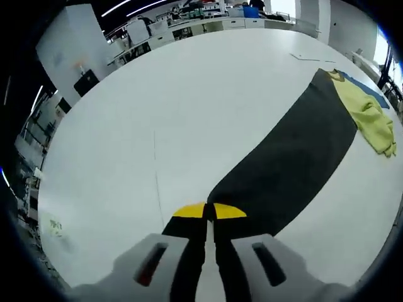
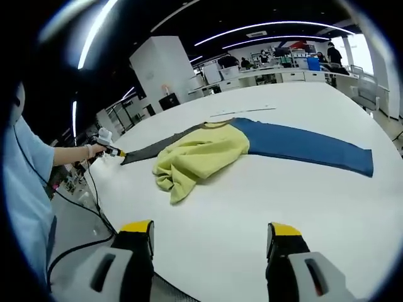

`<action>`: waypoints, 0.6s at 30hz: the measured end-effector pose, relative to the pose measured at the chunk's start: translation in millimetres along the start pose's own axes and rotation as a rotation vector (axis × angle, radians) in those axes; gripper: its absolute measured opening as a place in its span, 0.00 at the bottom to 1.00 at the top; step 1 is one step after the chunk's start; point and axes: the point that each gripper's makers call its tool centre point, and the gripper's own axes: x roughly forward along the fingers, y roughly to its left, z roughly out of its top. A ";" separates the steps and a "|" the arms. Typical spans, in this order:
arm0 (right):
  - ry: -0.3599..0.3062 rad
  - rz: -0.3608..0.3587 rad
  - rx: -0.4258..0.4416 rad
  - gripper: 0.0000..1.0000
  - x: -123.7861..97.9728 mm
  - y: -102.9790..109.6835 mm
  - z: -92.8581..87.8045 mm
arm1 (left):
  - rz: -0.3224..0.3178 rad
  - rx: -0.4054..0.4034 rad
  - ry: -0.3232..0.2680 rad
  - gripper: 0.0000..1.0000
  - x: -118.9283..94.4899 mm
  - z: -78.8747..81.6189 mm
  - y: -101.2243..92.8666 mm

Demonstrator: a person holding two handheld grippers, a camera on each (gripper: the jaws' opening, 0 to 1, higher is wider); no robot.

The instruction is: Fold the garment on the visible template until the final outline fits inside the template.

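The left gripper (image 1: 210,217) pinched the dark sleeve (image 1: 286,167) at its cuff — likely to fold it over the garment (image 2: 201,157) bunched on the table (image 2: 252,214) — while the right gripper (image 2: 211,236) hung spread, holding nothing.

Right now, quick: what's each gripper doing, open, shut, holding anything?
Left gripper: shut on the end of the dark sleeve.
Right gripper: open, holding nothing, above the white table.

Matt cloth garment (image 2: 201,154), smooth table (image 2: 302,201).
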 end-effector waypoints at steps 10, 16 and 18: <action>0.004 0.005 0.002 0.73 2.2 0.8 -1.1 | -0.007 -0.003 -0.008 0.00 0.9 -8.3 -2.6; -0.005 0.008 -0.001 0.73 2.3 1.9 0.7 | -0.039 -0.003 -0.077 0.17 -14.4 -1.9 -13.0; -0.008 0.008 -0.001 0.73 1.9 2.0 0.8 | -0.052 0.005 -0.095 0.19 -18.6 1.8 -17.4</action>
